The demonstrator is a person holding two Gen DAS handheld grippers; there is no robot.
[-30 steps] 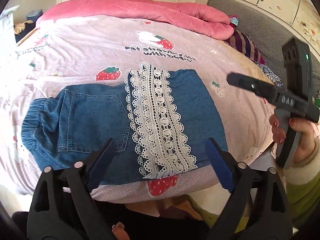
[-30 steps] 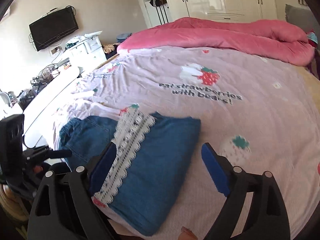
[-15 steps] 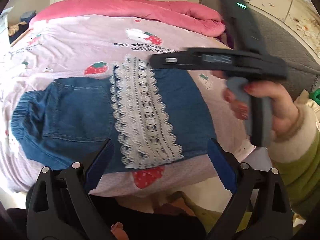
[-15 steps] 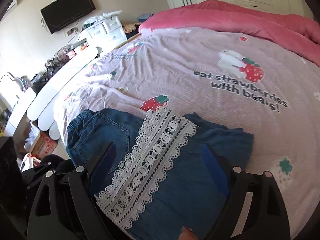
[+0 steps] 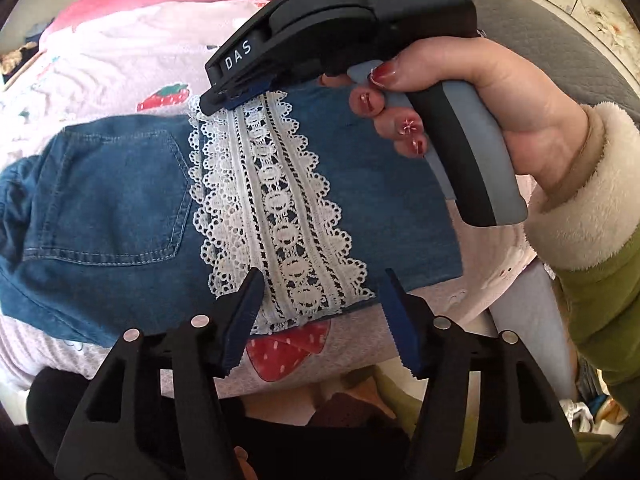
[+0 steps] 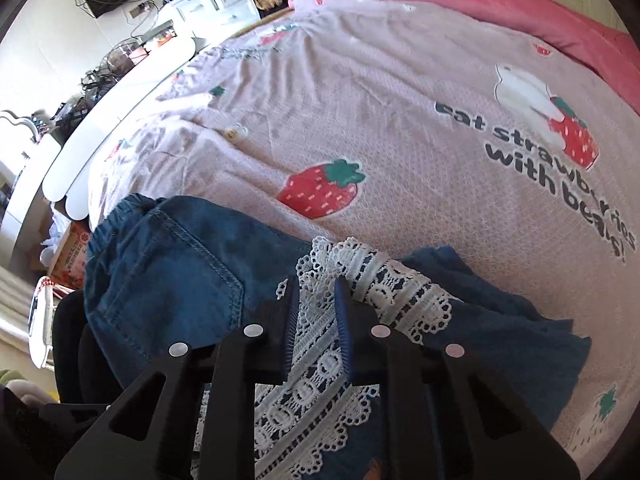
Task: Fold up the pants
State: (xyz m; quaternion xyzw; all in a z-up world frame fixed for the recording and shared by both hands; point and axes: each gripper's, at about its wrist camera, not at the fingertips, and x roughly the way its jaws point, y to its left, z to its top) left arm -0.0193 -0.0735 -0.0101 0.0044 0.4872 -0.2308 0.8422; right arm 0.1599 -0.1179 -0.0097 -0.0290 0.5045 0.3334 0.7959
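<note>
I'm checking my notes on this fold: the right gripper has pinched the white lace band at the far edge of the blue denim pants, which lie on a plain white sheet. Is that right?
Not quite. The sheet is pink with printed strawberries and lettering, not plain white, as the right wrist view shows. The rest holds: the right gripper has just closed on the white lace band at the far edge of the blue denim pants.

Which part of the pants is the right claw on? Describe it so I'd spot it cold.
On the pink strawberry-print bedspread lie folded denim pants. The right claw pinches the far end of the white lace band crossing them, the only white openwork on blue denim.
</note>
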